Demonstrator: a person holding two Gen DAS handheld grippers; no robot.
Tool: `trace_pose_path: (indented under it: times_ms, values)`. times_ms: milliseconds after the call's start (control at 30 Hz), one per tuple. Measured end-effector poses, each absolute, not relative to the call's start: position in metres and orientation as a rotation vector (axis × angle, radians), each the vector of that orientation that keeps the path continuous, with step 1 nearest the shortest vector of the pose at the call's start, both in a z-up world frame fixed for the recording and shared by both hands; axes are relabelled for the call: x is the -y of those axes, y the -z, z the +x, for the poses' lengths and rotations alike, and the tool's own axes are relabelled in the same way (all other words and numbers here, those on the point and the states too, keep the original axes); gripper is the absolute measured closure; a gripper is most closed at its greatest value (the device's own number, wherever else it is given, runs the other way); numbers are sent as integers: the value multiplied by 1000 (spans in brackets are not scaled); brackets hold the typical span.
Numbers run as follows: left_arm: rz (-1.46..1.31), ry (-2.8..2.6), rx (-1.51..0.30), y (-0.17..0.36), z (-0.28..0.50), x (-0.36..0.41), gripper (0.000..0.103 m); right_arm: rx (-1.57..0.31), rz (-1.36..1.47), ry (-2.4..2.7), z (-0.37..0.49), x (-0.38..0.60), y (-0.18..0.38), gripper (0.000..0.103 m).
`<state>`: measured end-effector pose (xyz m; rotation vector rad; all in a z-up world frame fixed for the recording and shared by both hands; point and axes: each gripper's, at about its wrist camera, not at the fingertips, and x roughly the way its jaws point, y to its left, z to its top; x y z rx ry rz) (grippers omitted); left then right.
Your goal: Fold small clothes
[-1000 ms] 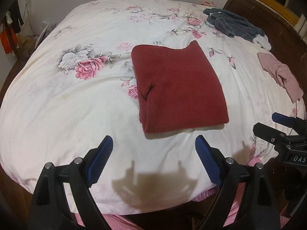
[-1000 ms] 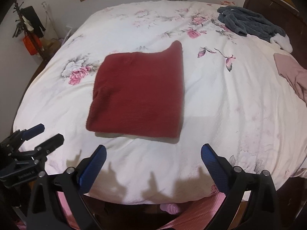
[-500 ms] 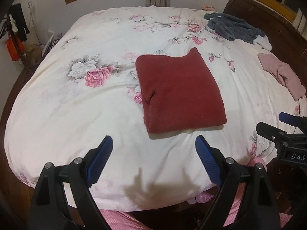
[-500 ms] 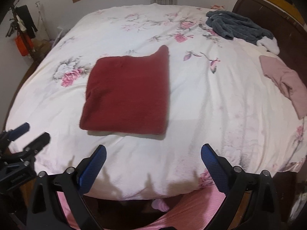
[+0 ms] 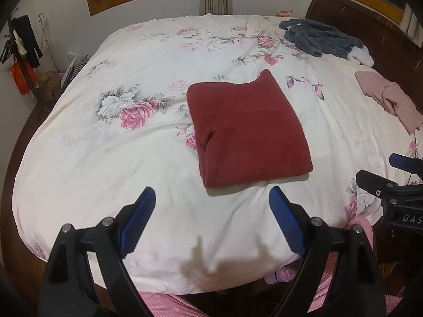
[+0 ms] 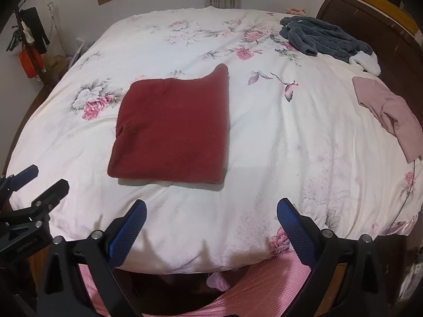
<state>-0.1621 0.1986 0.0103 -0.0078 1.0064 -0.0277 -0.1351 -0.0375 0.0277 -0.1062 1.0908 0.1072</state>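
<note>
A dark red fleece garment lies folded into a neat rectangle in the middle of the white floral bedspread. My left gripper hangs open over the bed's near edge, short of the garment's front hem, with nothing between its blue pads. My right gripper is open too, held back from the garment's near right corner. Each gripper shows at the edge of the other's view: the right gripper at the right edge, the left gripper at the left edge.
A grey fluffy garment lies crumpled at the far right by the dark wooden headboard. A dusty pink garment lies at the right edge. A pink checked sheet hangs below the bed's front.
Both grippers have drawn back and risen away from the bed, so the folded red garment looks smaller and farther off. The garment has not moved. Both stay open.
</note>
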Motion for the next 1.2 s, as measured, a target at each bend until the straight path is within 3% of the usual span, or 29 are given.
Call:
trace_pose_path:
  times_ms: [1200]
  values:
    - [4, 25, -1008, -9, -164, -195, 16, -1163, -35, -77, -123, 56, -4, 4]
